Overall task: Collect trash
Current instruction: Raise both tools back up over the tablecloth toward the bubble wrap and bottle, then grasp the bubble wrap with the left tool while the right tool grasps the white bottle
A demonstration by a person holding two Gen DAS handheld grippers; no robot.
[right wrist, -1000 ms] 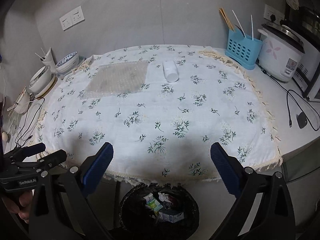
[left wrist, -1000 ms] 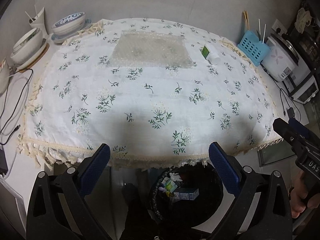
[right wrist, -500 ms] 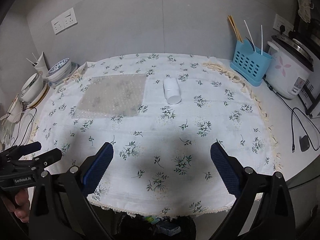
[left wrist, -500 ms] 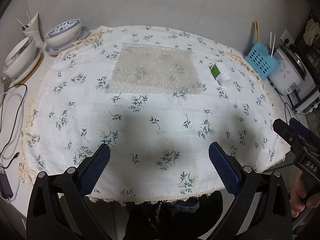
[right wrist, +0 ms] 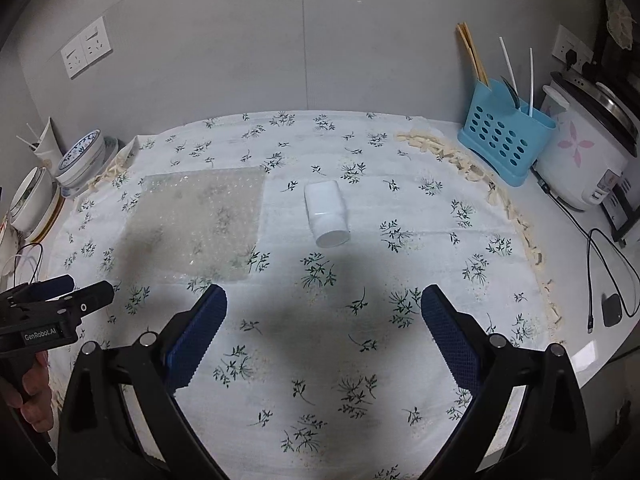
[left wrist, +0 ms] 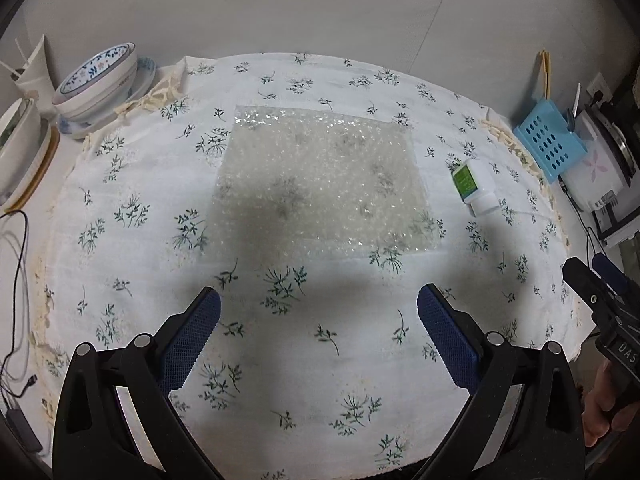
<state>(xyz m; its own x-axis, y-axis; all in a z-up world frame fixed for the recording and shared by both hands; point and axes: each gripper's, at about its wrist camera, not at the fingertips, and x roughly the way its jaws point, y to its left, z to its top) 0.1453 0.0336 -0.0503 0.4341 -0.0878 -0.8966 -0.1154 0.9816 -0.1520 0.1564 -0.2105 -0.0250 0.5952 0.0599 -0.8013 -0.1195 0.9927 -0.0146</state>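
Note:
A clear bubble-wrap sheet (left wrist: 320, 184) lies flat on the floral tablecloth (left wrist: 280, 360); it also shows in the right wrist view (right wrist: 200, 220). A small white bottle with a green label (left wrist: 476, 186) lies on its side to the right of the sheet, and shows in the right wrist view (right wrist: 326, 214). My left gripper (left wrist: 318, 322) is open and empty, above the cloth just short of the sheet. My right gripper (right wrist: 324, 320) is open and empty, short of the bottle. Each gripper shows in the other's view, the right one (left wrist: 596, 292) and the left one (right wrist: 60, 292).
Stacked bowls (left wrist: 102, 80) stand at the back left. A blue utensil basket (right wrist: 500, 142) and a rice cooker (right wrist: 584, 148) stand at the back right. Cables (right wrist: 608, 264) lie on the counter at the right, and more cables (left wrist: 16, 280) lie at the left.
Both grippers have moved forward and up over the table. The black trash bin under the table's front edge has dropped out of view. The sheet and bottle are nearer.

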